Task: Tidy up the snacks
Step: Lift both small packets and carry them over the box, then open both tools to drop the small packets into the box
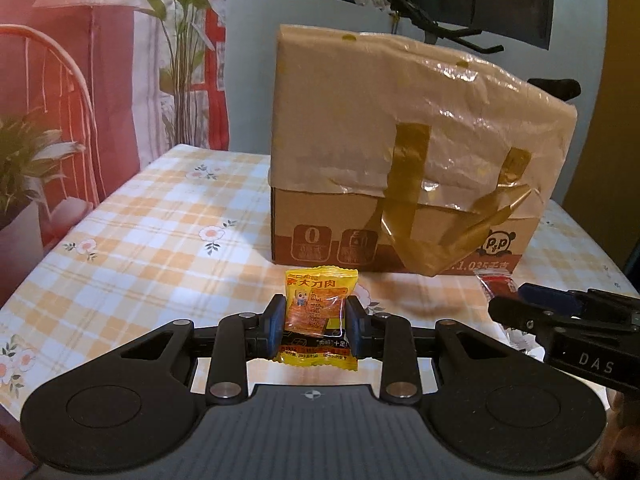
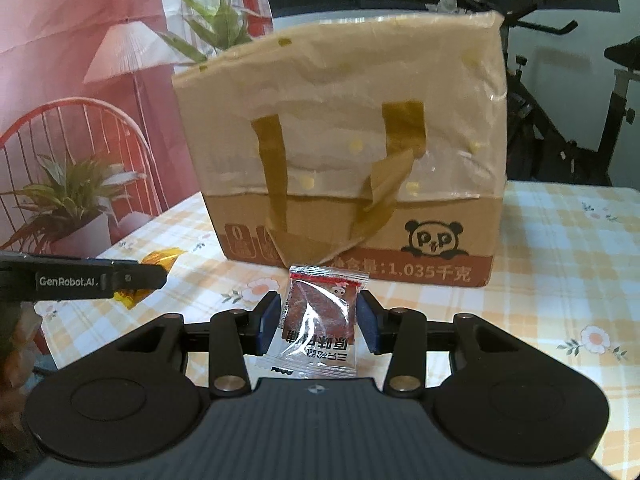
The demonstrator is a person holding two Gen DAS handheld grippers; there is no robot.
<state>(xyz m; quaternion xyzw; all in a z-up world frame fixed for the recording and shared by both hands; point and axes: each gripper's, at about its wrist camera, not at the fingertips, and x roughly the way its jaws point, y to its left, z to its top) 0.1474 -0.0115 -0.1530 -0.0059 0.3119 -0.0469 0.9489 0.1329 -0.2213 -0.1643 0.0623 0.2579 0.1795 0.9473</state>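
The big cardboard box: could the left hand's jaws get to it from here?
Probably yes. The table between the left gripper and the cardboard box looks bare. But its jaws are shut on the yellow snack packet, so they couldn't grab anything else.

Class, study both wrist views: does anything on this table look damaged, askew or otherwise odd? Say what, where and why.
The cardboard box looks battered: its upper part is wrapped in wrinkled clear plastic, and brown tape strips on the front have peeled loose and curl away. Both snack packets, yellow and clear-and-red, look intact between the jaws.
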